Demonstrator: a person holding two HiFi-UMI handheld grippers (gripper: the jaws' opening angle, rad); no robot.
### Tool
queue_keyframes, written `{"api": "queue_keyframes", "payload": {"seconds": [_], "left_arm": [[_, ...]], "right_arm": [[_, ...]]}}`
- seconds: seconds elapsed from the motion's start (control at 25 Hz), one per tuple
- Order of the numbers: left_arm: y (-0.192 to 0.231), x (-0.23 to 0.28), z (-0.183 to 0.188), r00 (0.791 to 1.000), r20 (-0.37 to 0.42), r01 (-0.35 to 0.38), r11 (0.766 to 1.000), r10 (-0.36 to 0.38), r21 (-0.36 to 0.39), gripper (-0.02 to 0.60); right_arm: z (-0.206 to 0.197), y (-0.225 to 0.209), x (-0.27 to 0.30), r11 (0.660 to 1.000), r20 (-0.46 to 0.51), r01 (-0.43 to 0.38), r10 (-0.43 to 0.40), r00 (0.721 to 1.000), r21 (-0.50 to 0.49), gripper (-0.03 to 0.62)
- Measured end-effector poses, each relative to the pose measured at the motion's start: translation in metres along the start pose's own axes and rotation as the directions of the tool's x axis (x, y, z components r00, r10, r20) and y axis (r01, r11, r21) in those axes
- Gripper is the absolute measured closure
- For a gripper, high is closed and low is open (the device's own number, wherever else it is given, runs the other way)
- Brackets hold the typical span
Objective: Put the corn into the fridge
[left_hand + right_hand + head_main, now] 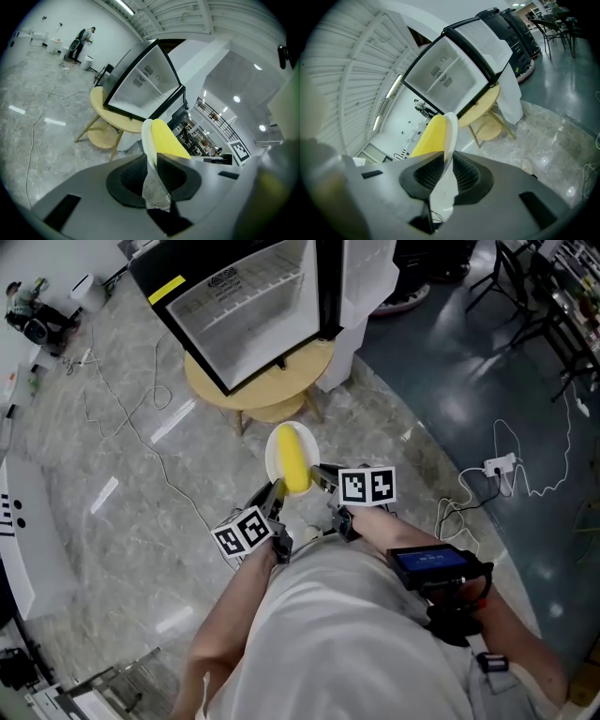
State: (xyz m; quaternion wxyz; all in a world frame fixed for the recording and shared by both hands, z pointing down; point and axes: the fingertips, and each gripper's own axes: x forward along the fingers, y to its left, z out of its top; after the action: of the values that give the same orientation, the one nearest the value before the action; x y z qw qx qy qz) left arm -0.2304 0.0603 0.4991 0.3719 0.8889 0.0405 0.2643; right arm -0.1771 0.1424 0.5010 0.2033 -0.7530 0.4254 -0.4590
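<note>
1 round white plate bearing 1 long yellow corn cob; left gripper, right gripper each clamped on plate rim; open black-framed fridge beyond plate.

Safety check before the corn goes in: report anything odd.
Nothing spilled or damaged. Only oddities: the fridge is perched, door open, on a small round table, and loose cables cross the floor.
</note>
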Motion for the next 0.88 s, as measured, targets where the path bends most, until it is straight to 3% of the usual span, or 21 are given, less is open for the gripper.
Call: {"api": "queue_keyframes", "payload": {"seconds": [0.88], "left_arm": [[0.0022,-0.0030,-0.0009,1.000,-0.002,-0.003,1.000,0.003,-0.001,0.517]], "right_arm": [[-0.0035,0.0002,0.0031,0.999,-0.006,0.007,-0.006,1.000,0.039,0.534]]}}
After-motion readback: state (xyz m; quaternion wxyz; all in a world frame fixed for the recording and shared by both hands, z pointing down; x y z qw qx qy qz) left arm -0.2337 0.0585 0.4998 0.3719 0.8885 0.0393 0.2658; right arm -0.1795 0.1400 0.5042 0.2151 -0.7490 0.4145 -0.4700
